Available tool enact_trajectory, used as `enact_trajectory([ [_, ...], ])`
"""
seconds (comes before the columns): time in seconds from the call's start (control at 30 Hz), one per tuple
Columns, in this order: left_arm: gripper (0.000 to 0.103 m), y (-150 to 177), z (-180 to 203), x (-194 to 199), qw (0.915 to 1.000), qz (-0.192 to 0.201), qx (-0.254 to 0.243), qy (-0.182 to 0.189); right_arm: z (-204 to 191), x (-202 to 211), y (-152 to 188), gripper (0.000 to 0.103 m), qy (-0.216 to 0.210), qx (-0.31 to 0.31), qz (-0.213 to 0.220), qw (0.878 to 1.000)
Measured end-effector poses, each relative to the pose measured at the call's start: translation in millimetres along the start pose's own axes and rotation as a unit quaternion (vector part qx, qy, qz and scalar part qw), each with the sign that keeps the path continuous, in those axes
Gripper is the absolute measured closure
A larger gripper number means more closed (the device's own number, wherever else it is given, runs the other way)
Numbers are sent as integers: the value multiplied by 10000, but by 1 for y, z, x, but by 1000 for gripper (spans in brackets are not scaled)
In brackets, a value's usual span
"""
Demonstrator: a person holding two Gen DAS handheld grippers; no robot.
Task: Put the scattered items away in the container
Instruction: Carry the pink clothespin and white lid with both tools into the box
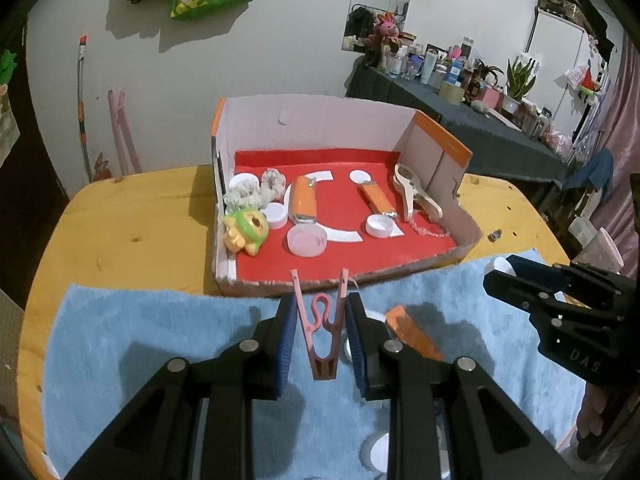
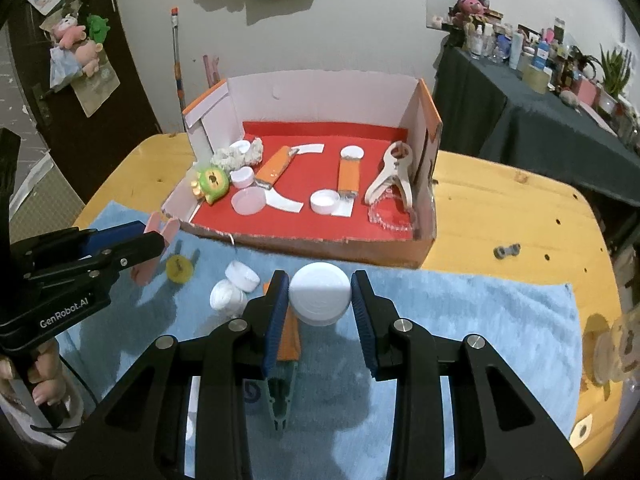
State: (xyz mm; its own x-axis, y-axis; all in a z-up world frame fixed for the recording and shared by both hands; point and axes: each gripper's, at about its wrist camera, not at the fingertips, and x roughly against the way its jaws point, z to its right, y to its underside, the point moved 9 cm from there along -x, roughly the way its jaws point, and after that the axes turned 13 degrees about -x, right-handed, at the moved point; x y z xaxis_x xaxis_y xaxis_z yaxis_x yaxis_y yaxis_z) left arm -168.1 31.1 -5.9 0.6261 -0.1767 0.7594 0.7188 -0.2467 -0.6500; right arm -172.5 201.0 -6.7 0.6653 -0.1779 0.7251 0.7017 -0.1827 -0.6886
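The left gripper (image 1: 320, 334) pinches a pink clothespin (image 1: 322, 336) and the right gripper (image 2: 320, 300) clamps a white lid (image 2: 320, 299), both just before the cardboard box (image 2: 424, 246), whose front wall may catch them if they come in low.

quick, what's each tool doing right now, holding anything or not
Left tool: closed on the pink clothespin, held above the blue towel.
Right tool: closed on the white round lid, held above the towel.
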Motion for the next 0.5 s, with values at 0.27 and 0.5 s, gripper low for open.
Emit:
enact_trajectory([
  [0.27, 77, -22, -4, -9, 10000, -11, -24, 87, -6, -13, -22, 72, -22, 42, -70, 10000],
  [0.5, 77, -48, -7, -25, 9999, -41, -89, 80, -10, -26, -41, 72, -30, 104, -137, 9998],
])
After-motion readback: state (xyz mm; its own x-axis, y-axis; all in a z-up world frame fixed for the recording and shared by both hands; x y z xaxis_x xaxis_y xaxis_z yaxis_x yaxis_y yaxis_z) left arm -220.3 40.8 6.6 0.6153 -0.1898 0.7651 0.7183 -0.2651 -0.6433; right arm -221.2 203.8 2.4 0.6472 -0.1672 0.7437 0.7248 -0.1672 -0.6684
